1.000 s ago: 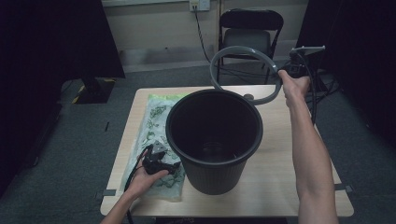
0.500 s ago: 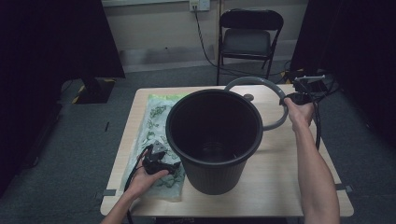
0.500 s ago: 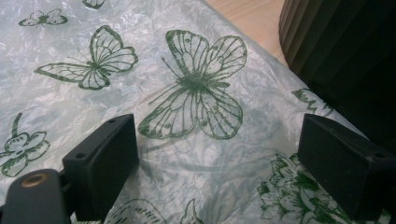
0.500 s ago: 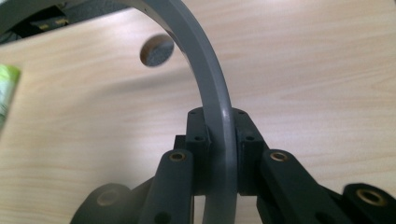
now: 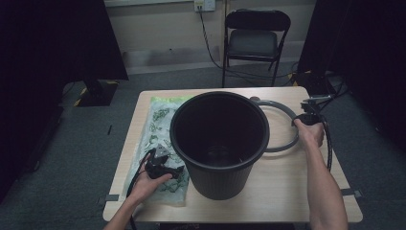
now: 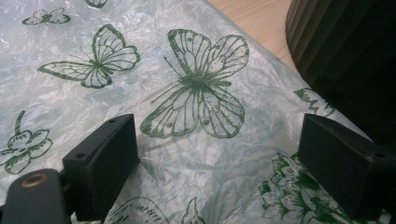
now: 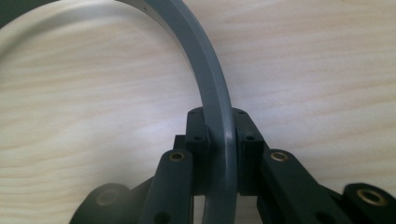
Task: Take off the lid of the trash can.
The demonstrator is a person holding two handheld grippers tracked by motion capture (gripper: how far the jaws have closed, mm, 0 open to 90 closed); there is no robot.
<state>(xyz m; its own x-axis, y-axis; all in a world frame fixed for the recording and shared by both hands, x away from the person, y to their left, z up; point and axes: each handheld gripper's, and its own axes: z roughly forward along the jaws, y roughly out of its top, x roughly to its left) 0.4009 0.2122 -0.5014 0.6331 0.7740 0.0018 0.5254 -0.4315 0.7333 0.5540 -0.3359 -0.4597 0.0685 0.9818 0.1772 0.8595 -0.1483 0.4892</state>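
A black ribbed bucket [image 5: 219,143] stands upright in the middle of the wooden table [image 5: 287,182]. A grey plastic ring [image 5: 283,120] lies flat on the table just right of the bucket, partly hidden behind it. My right gripper [image 5: 306,117] is shut on the ring's right side; the right gripper view has the grey ring [image 7: 212,93] pinched between the black jaws, low over the wood. A clear plastic bag printed with green butterflies [image 5: 160,139] lies left of the bucket. My left gripper [image 5: 160,165] rests on it, open [image 6: 215,158], nothing between the jaws.
A black folding chair [image 5: 256,38] stands beyond the table's far edge, with cables on the floor at right [image 5: 330,88]. Dark curtains flank the scene. The bucket's wall [image 6: 345,60] stands close to the left gripper's right jaw.
My right gripper has carried the grey ring from up in the air behind the bucket down to the table at the bucket's right. The left gripper has stayed put.
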